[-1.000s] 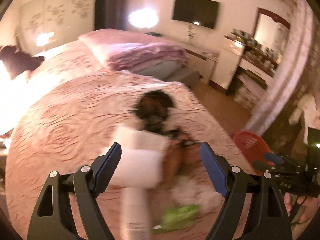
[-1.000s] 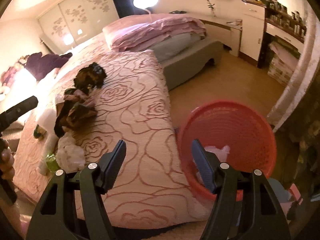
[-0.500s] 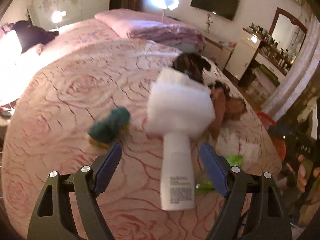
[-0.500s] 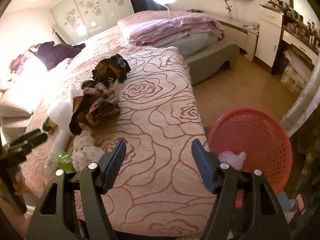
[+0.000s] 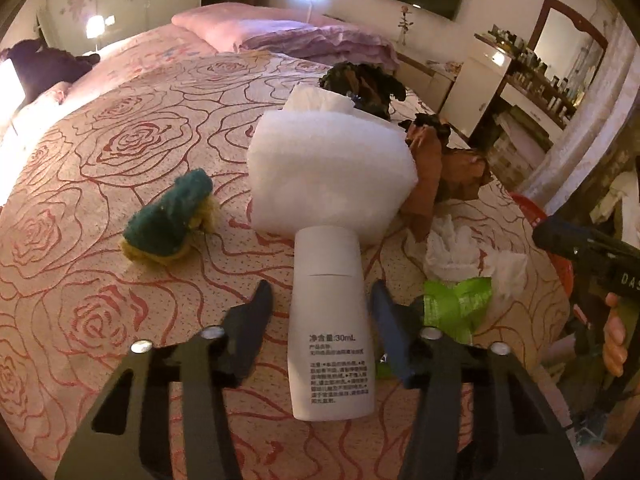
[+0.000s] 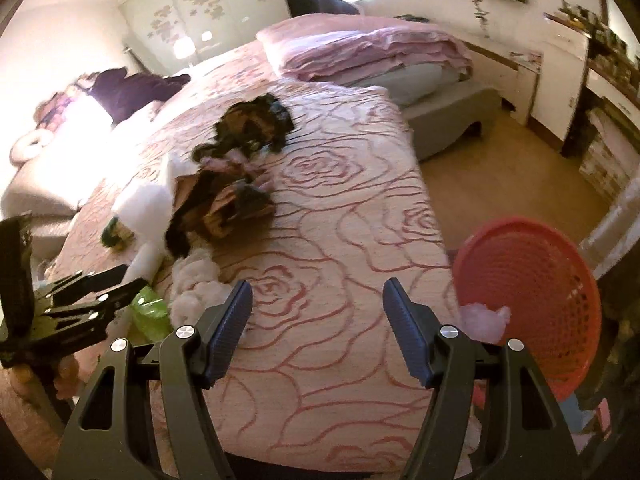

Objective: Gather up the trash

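- We hold the left gripper (image 5: 322,300) low over the pink rose-patterned bedspread (image 5: 100,184), its jaws apart and straddling a white plastic bottle with printed black text (image 5: 332,328); we cannot tell whether the pads touch it.
- The bottle lies lengthwise between the jaws, its far end against a white foam block (image 5: 332,176) straight ahead.
- Ahead and left of the jaws sits a dark green and yellow scouring sponge (image 5: 168,216).
- Just outside the right-side jaw lies a crumpled bright green wrapper (image 5: 456,304), with wadded white tissue (image 5: 460,248) beyond it and crumpled brown paper (image 5: 444,168) farther ahead.
- We hold the right gripper (image 6: 318,312) above the bedspread with its jaws wide apart and nothing between them.
- Right of those jaws stands a red mesh plastic basket (image 6: 540,280) holding a pale pink wad (image 6: 484,320).
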Demonstrator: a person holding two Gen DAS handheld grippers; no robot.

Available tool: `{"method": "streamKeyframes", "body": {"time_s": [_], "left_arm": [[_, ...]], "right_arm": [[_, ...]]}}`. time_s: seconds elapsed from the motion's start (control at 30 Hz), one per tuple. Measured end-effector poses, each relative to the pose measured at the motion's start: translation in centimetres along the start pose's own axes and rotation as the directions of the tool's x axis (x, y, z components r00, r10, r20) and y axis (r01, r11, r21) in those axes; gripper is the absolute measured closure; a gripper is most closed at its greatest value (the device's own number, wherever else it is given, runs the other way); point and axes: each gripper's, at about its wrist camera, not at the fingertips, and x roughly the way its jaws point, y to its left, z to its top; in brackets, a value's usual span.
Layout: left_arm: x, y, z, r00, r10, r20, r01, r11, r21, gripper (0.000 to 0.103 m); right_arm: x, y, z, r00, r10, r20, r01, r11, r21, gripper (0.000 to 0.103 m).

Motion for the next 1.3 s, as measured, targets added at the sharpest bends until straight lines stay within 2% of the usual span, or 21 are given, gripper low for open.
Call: {"method": "streamKeyframes", "body": {"time_s": [0.03, 0.37, 0.67, 0.77, 1.03, 1.3], "left_arm": [[0.0, 0.1, 0.0, 1.0, -0.006, 0.0, 0.006, 1.0, -0.004, 0.065], [-0.8, 1.1, -0.3, 1.0, -0.021, 0.018, 0.021, 1.0, -0.023, 0.066], [-2.1, 1.8, 0.1, 0.999, -0.002, 0.052, 0.003, 1.0, -0.031, 0.066], [-2.4, 1.8, 0.2, 0.998, 0.006, 0.059, -0.005, 1.0, -0.02, 0.066], [-2.8, 2.6, 0.1, 0.998, 0.027, 0.065, -0.025, 0.999, -0.031, 0.066], [-4.6, 3.5, 0.1, 0.993, 0.055, 0.1, -0.051, 0.998, -0.043, 0.066]], "right_arm": [[0.2, 0.4, 0.1, 1.0, 0.012, -0.008, -0.012, 1.0, -0.014, 0.037], [1.8, 5.1, 0.4, 0.996, 0.072, -0.054, -0.08, 0.984, -0.16, 0.038], [3.5, 7.8, -0.2, 0.986, 0.123, -0.114, -0.146, 0.962, -0.23, 0.04], [4.1, 8.4, -0.3, 0.98, 0.146, -0.136, -0.176, 0.955, -0.239, 0.046], [5.0, 9.6, -0.7, 0.962, 0.204, -0.184, -0.246, 0.938, -0.244, 0.071], [2.5, 9.3, -0.2, 0.966, 0.223, -0.133, -0.249, 0.94, -0.232, 0.074]]}}
